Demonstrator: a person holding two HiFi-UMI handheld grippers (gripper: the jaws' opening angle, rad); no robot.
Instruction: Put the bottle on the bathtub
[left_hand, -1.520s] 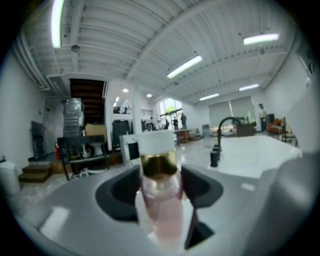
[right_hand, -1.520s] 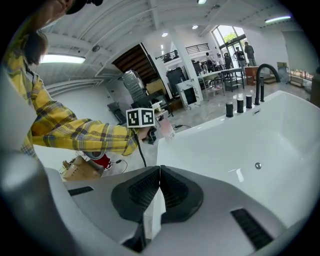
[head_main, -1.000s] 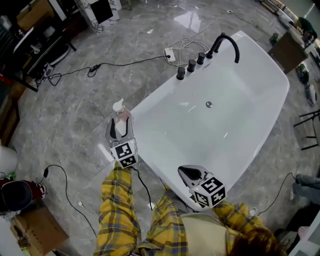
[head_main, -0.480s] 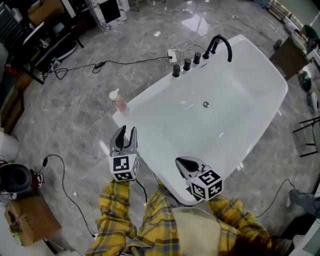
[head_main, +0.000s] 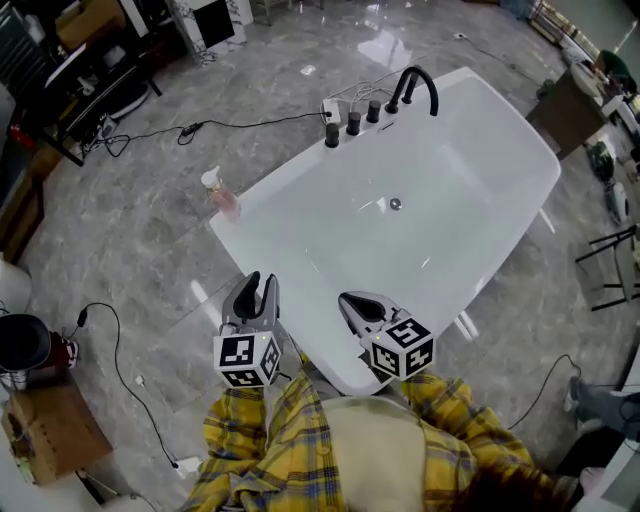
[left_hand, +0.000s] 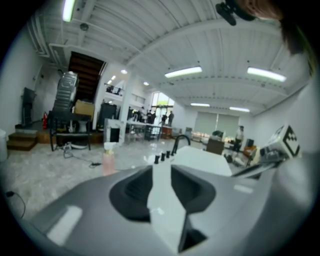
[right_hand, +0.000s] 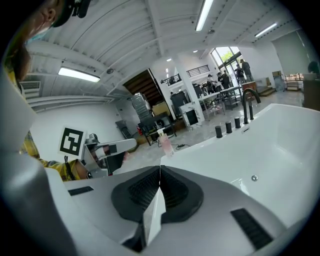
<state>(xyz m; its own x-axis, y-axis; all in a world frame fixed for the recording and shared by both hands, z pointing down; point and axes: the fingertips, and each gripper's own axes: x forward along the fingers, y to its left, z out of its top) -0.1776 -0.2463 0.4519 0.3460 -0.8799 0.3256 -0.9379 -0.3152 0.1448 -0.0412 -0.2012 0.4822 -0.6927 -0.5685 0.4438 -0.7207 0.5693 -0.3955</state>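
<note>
Bottle (head_main: 220, 192) upright on bathtub (head_main: 275, 180) rim

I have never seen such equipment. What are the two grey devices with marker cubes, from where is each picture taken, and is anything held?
A person in a yellow checked shirt holds a two-jaw gripper in each hand. The head view looks down from the person's head; the other two cameras ride on the grippers. Below is a white bathtub with a black tap; a pink pump bottle stands on its corner rim. The left gripper is empty: its jaws have just been closing, with a gap between them. The right gripper is shut and empty.
</note>
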